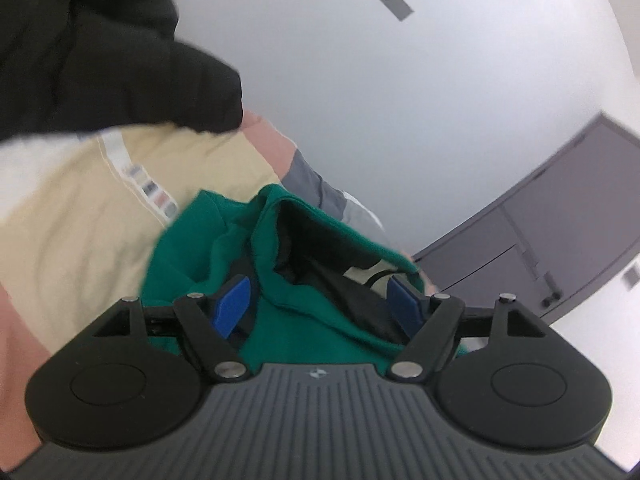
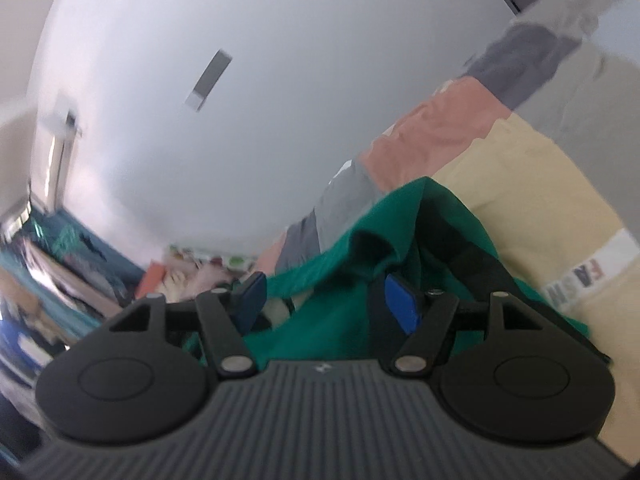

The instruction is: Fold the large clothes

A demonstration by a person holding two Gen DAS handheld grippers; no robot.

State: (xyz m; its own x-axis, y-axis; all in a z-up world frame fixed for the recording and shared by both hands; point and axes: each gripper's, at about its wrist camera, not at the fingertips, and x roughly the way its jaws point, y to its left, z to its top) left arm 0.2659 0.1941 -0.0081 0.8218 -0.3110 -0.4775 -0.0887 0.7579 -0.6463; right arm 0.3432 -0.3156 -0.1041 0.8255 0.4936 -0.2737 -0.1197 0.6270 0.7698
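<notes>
A green garment [image 1: 192,248] with a dark lining lies bunched on a cream, pink and grey patchwork bedcover [image 1: 76,224]. My left gripper [image 1: 320,305] stands open right over it. Its blue pads [image 1: 236,303] are wide apart, with a green fold lying loose between them. In the right wrist view the same green garment [image 2: 348,316] fills the space under my right gripper [image 2: 326,299]. That gripper is also open, its blue pads [image 2: 403,306] clear of the cloth. Both views are blurred.
Something black and padded [image 1: 92,52], a garment or a sleeve, hangs at the upper left. A dark grey cabinet [image 1: 560,220] stands against the white wall. Cluttered items [image 2: 72,264] lie low at the left. A printed strip [image 2: 580,276] crosses the bedcover [image 2: 532,200].
</notes>
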